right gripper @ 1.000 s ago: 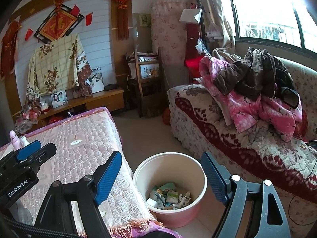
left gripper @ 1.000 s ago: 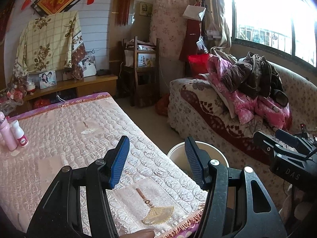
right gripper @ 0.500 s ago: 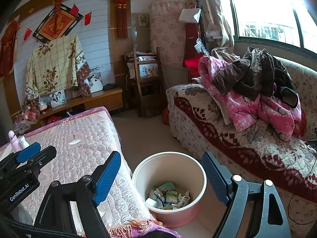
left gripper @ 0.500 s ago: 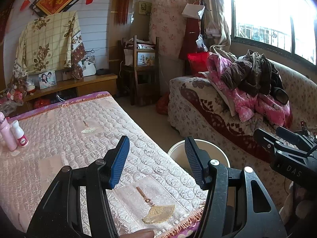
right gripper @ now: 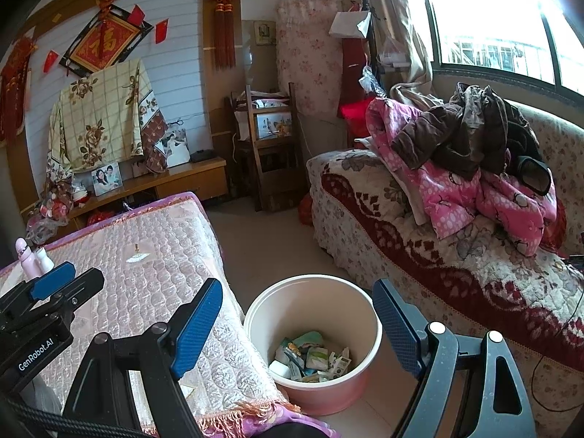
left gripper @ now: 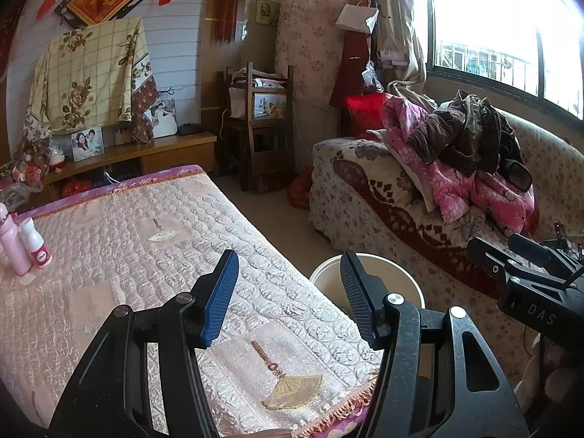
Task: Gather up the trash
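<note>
A pink and white waste bin (right gripper: 330, 390) stands on the floor between the table and the sofa. Several pieces of paper and wrapper trash (right gripper: 310, 359) lie in its bottom. In the left wrist view only its white rim (left gripper: 398, 268) shows behind my fingers. My left gripper (left gripper: 290, 281) is open and empty above the table's near right corner. My right gripper (right gripper: 297, 310) is open and empty above the bin. The left gripper also shows at the left edge of the right wrist view (right gripper: 51, 292).
A table with a quilted pink cloth (left gripper: 109, 241) fills the left. Two pink and white bottles (left gripper: 22, 248) stand at its far left edge. A floral sofa (right gripper: 438, 255) with piled clothes (right gripper: 474, 168) is on the right. A wooden chair (left gripper: 262, 127) stands at the back.
Both grippers stay open and empty. The views have shifted only slightly; nothing on the table or in the bin has moved.
</note>
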`<action>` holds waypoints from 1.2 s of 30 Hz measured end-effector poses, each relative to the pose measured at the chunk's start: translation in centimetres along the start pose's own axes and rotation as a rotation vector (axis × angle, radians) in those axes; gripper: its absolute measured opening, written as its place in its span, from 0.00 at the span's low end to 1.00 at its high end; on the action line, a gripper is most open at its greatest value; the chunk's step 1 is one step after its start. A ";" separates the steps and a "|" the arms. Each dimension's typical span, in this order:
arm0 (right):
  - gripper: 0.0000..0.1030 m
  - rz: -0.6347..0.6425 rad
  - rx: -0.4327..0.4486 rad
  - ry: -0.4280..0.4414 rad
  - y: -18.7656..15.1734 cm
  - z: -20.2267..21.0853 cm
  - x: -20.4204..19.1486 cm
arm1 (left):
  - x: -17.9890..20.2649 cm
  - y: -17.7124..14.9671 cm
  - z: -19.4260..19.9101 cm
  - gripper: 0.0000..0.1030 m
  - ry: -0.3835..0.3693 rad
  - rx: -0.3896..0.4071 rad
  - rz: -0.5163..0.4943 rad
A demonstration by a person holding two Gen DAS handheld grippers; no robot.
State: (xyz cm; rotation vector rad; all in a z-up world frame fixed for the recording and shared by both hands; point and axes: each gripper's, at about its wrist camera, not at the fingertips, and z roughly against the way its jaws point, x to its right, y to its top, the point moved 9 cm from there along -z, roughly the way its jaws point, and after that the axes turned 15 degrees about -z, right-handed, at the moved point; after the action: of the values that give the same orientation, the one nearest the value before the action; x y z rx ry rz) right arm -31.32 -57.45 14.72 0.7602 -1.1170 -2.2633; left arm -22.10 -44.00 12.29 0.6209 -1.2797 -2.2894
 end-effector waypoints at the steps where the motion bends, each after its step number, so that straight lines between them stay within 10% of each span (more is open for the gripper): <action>1: 0.80 0.000 0.001 0.000 0.0 0.0 0.0 | -0.1 0.0 -0.1 0.55 0.000 -0.001 0.001; 36: 0.80 -0.004 -0.025 -0.009 -0.9 -0.7 1.2 | -0.7 -0.9 -0.6 0.55 0.006 -0.020 0.002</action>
State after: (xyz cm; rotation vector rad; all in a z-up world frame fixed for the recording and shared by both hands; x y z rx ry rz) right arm -31.86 -58.09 13.35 0.7437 -1.0905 -2.2819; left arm -21.38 -43.58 11.37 0.6188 -1.2525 -2.2942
